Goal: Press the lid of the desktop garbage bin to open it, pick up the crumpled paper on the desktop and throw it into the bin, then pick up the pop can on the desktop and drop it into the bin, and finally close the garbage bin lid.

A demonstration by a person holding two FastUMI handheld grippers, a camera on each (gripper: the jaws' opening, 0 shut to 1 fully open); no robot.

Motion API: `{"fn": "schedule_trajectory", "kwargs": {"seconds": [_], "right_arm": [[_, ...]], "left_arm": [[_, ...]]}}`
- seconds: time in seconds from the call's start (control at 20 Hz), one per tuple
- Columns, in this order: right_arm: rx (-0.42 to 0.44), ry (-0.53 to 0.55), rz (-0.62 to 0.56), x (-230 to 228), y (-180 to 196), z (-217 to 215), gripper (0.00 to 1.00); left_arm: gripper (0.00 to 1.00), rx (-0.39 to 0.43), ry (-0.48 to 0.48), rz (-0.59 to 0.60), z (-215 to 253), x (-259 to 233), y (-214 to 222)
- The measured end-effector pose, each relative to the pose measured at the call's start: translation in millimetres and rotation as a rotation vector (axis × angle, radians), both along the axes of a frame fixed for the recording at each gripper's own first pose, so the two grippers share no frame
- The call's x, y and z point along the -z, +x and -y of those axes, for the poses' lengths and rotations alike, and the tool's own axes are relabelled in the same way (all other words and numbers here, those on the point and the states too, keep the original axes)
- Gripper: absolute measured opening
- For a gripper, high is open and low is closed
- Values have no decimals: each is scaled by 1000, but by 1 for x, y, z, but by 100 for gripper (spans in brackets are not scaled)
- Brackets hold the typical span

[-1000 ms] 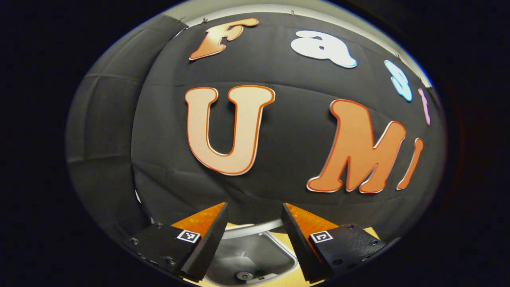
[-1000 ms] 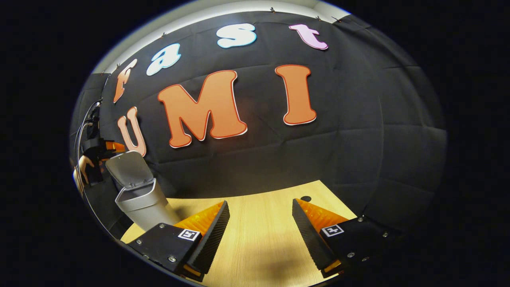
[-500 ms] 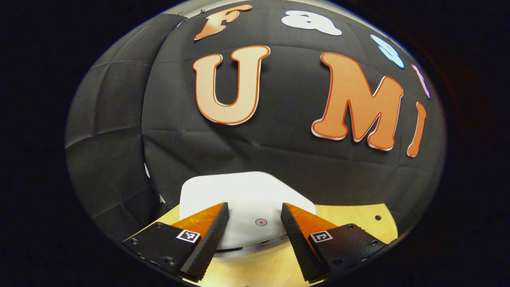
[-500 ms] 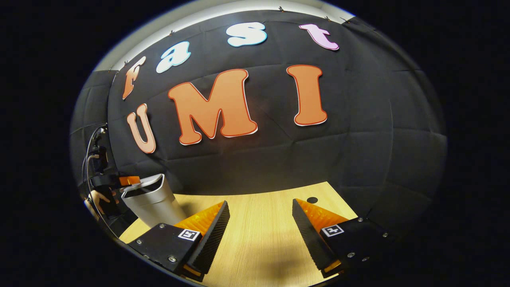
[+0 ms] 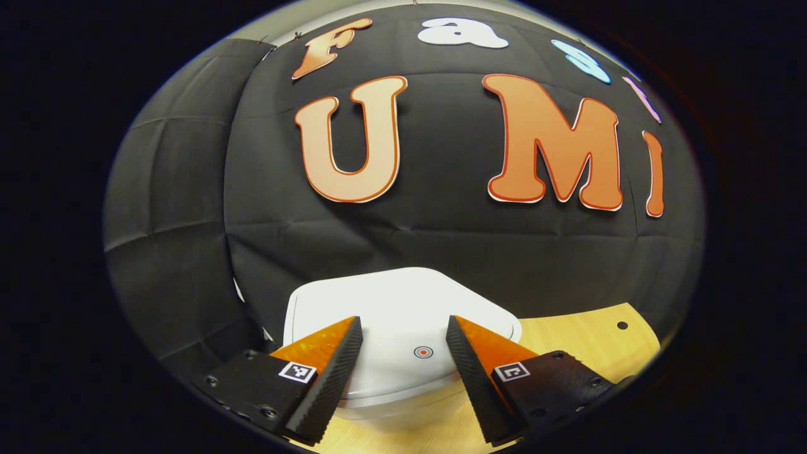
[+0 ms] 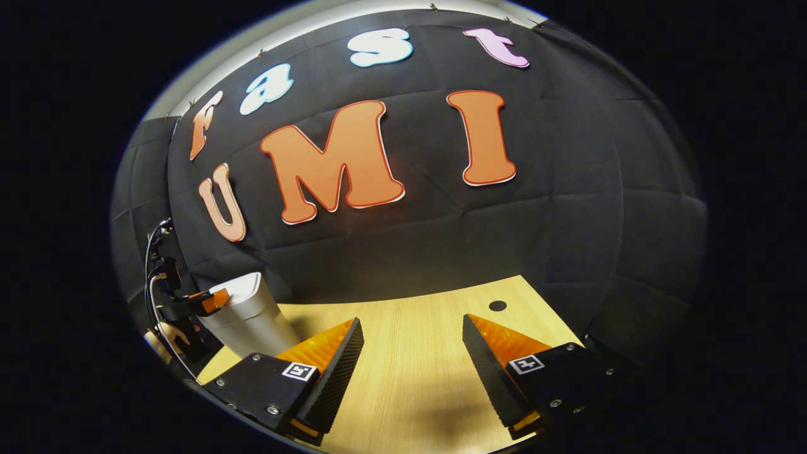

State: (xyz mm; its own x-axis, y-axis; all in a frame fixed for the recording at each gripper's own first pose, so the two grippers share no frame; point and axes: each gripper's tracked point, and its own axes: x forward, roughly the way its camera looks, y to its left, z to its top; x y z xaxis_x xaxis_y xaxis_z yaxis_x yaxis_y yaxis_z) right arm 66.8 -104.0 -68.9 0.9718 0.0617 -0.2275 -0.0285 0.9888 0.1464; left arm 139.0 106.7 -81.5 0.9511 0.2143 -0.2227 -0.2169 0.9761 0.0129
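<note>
Hovering spread wide above the bin's closed white lid [image 5: 403, 302], the left gripper [image 5: 403, 366] is holding nothing; right gripper [image 6: 413, 369] is gaping empty over the table [image 6: 410, 378]. No readable label.

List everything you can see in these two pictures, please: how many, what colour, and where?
Garbage bin: one, silver-grey body, at the table's left end in the right gripper view.
Bin lid: one, white, down flat on the bin, with a small red ring mark near its front.
Table: one, light wood, under both grippers, with a small dark hole near its far edge.
Left gripper: one, open, empty, just above the lid's front part.
Right gripper: one, open, empty, over bare table.
Hand: one, holding the left gripper, beside the bin in the right gripper view.
</note>
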Motion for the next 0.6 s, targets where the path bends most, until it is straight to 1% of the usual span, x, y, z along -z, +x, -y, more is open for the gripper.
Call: {"fn": "schedule_trajectory", "kwargs": {"seconds": [0.1, 0.2, 0.25, 0.3, 0.35, 0.5, 0.6], "right_arm": [[-17, 4, -2, -2, 0, -6, 95], [-22, 6, 6, -6, -1, -8, 95], [-21, 2, 10, -7, -1, -8, 95], [-19, -2, 12, -9, 0, -8, 95], [-17, -6, 19, -11, 0, -9, 95], [-5, -26, 41, -20, 1, -12, 95], [-2, -41, 61, -28, 2, -17, 95]], "left_arm": [[88, -5, -9, 6, 0, -2, 0], [86, -6, 2, -22, 0, -2, -1], [88, -13, 11, -20, -3, -5, 0], [94, -22, 14, -35, -5, -5, -1], [95, -27, 12, -37, -3, -5, -3], [95, 7, -10, -41, 15, -12, -14], [95, 43, -18, -15, 34, -29, -27]]}}
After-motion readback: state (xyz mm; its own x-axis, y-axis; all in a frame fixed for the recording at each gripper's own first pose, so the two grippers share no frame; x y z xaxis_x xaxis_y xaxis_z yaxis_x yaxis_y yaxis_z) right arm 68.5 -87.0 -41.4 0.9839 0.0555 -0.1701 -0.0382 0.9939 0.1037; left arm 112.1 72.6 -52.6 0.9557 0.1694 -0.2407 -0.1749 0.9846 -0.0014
